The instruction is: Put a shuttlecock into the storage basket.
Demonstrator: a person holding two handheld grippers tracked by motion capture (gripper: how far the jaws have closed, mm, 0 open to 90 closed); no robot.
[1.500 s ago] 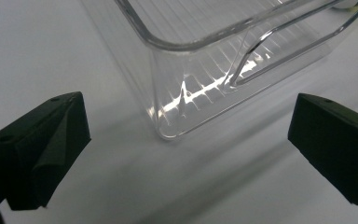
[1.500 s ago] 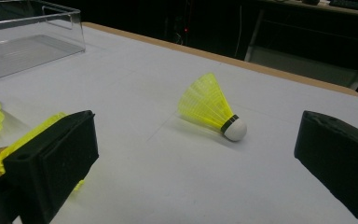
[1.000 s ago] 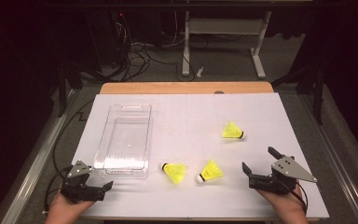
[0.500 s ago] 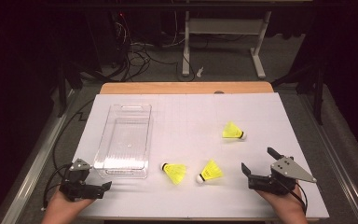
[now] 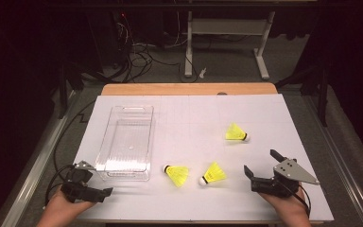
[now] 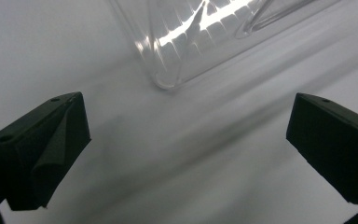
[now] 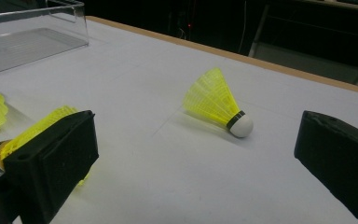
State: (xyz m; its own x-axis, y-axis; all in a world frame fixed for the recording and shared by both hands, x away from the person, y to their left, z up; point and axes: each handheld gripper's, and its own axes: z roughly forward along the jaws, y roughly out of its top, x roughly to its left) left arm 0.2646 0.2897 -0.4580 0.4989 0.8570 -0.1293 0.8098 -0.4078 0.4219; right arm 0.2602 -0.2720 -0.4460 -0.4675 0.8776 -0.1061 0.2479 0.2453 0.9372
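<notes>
Lying on the white table (image 5: 194, 118), three yellow shuttlecocks: the far shuttlecock (image 5: 237, 133) at 11 o'clock from the right gripper (image 5: 263, 171), the near pair (image 5: 196, 174) at its 9 o'clock. Judged very light, with a flimsy skirt; pinch at the cork base. Right gripper low, jaws spread, facing the far shuttlecock (image 7: 218, 103); left gripper (image 5: 90, 189) low, jaws wide apart beside the clear bin (image 5: 127, 142).
</notes>
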